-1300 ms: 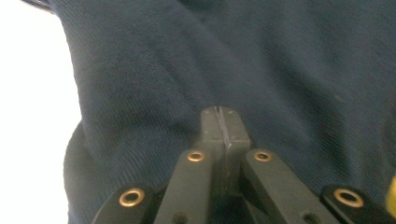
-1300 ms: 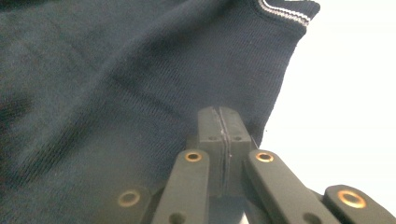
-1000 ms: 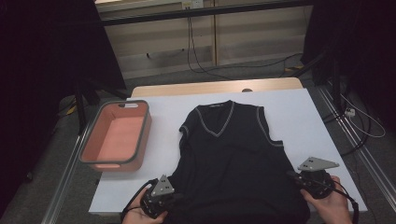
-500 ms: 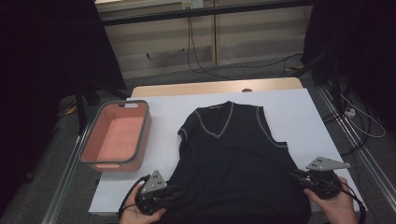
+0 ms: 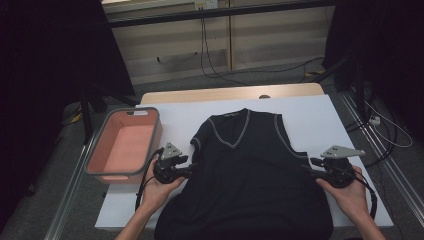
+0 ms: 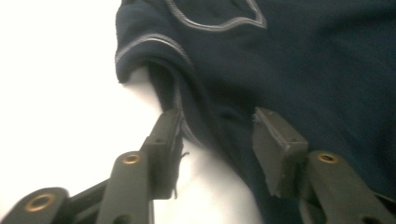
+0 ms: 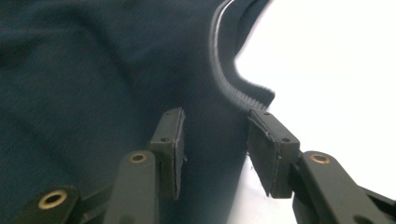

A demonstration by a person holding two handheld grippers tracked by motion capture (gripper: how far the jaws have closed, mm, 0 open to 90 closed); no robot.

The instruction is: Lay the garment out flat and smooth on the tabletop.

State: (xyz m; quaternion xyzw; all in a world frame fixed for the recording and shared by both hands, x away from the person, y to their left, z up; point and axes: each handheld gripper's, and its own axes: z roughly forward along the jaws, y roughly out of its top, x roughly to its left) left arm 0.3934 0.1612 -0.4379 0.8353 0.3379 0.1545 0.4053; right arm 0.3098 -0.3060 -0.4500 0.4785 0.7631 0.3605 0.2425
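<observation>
Dark vest (image 5: pixel 250 170) lies flat, centre of the frame, on the white table (image 5: pixel 320 115), neck toward the top; pink bin (image 5: pixel 122 145) just left of it. Left gripper (image 5: pixel 187 169) sits at the vest's left armhole edge, right gripper (image 5: pixel 311 170) at the right one. Both have just been opening: jaws part-open, fabric edge between them, pads not pressing. Knit looks soft, light and limp, so it will likely sag and drag. Best hold, I'd say: the ribbed armhole trim (image 7: pixel 224 79), pinching both layers.
</observation>
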